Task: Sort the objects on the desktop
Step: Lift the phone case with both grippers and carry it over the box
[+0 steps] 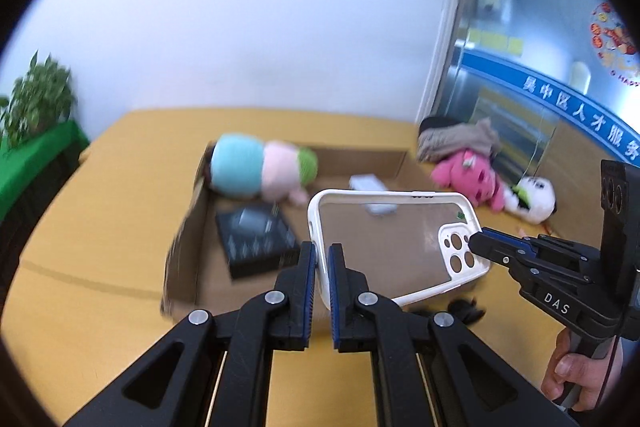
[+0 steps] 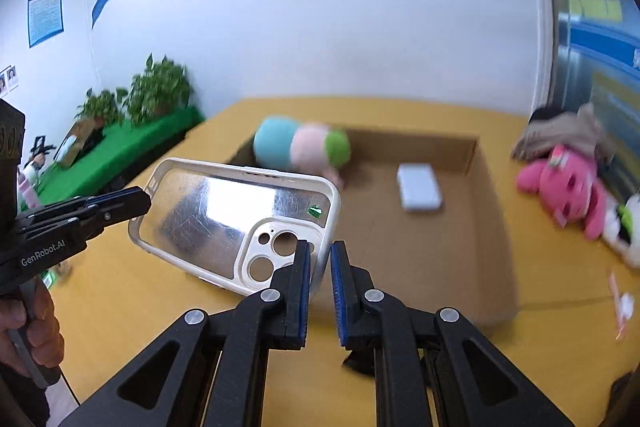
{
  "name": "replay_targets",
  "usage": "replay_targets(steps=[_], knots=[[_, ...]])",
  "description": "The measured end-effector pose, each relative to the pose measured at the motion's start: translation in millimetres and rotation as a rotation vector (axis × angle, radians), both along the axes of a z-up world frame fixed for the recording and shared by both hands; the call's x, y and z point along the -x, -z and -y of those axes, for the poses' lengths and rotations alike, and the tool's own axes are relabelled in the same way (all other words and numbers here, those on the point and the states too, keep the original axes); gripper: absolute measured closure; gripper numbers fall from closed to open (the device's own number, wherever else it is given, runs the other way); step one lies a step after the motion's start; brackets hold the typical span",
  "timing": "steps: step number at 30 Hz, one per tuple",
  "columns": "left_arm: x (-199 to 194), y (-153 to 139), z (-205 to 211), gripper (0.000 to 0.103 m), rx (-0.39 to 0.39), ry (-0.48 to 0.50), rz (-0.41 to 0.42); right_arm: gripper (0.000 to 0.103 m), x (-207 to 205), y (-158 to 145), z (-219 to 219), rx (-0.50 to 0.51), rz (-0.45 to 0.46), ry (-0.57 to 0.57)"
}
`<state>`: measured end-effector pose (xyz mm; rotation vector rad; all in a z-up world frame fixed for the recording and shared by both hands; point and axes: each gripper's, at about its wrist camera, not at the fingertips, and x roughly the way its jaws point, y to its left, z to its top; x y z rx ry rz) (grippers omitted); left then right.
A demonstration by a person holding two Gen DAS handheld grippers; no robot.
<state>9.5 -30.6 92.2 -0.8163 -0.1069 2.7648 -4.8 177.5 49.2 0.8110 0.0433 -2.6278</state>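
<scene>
A clear phone case with a white rim (image 1: 394, 247) (image 2: 236, 223) is held in the air above the yellow table, over the near side of an open cardboard box (image 1: 188, 239) (image 2: 492, 223). My left gripper (image 1: 323, 267) is shut on one end of the case rim. My right gripper (image 2: 320, 267) is shut on the rim at the camera-cutout end. Each gripper shows in the other's view, the right one (image 1: 480, 241) and the left one (image 2: 144, 201). In the box lie a blue, pink and green plush (image 1: 260, 167) (image 2: 300, 145), a black box (image 1: 256, 239) and a small white box (image 1: 366, 183) (image 2: 418, 187).
A pink plush (image 1: 466, 175) (image 2: 560, 187), a white plush (image 1: 532, 199) and a bundle of cloth (image 1: 456, 137) lie on the table right of the box. Potted plants (image 2: 156, 91) stand on a green-covered ledge at the left. A white wall is behind.
</scene>
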Motion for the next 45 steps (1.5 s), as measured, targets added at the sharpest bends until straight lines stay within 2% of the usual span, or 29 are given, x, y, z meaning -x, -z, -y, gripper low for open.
replay_targets(steps=[4, 8, 12, 17, 24, 27, 30, 34, 36, 38, 41, 45], knots=[[15.5, -26.5, -6.9, 0.097, -0.026, 0.03, -0.038, 0.092, 10.5, -27.4, -8.9, -0.005, -0.06, 0.022], [32.9, -50.6, -18.4, 0.097, -0.02, 0.049, -0.078, 0.092, 31.0, -46.5, -20.0, 0.008, -0.07, 0.026], [55.5, -62.4, -26.9, 0.097, -0.013, 0.046, -0.071, 0.092, 49.7, -59.7, -25.9, 0.01, -0.07, 0.037], [82.3, -61.3, -27.7, 0.097, -0.021, 0.042, -0.032, 0.092, 77.4, -63.3, -30.3, 0.022, -0.042, 0.041], [122.9, -37.9, -27.0, 0.097, 0.008, 0.03, 0.045, 0.092, 124.8, -49.1, -28.6, 0.025, 0.042, 0.035], [145.4, -20.7, -27.1, 0.097, 0.008, 0.024, 0.103, 0.092, 148.0, -33.1, -24.4, -0.011, 0.086, 0.044], [169.5, 4.3, -33.7, 0.097, 0.041, 0.027, 0.172, 0.093, 170.3, -6.0, -23.6, -0.03, 0.156, 0.051], [201.7, 49.8, -41.1, 0.097, 0.074, 0.012, 0.292, 0.092, 202.5, 42.8, -29.3, -0.01, 0.301, 0.073], [216.3, 69.3, -40.4, 0.097, 0.061, 0.015, 0.349, 0.092, 219.1, 66.7, -29.9, -0.027, 0.372, 0.08], [228.8, 84.7, -41.7, 0.097, 0.059, 0.015, 0.397, 0.093, 233.9, 87.4, -29.1, -0.07, 0.428, 0.085], [242.5, 104.3, -49.6, 0.097, 0.096, 0.017, 0.451, 0.092, 253.7, 114.4, -28.3, -0.112, 0.52, 0.089], [253.6, 125.5, -57.2, 0.098, 0.153, 0.019, 0.519, 0.091, 270.8, 142.4, -32.1, -0.112, 0.63, 0.088]])
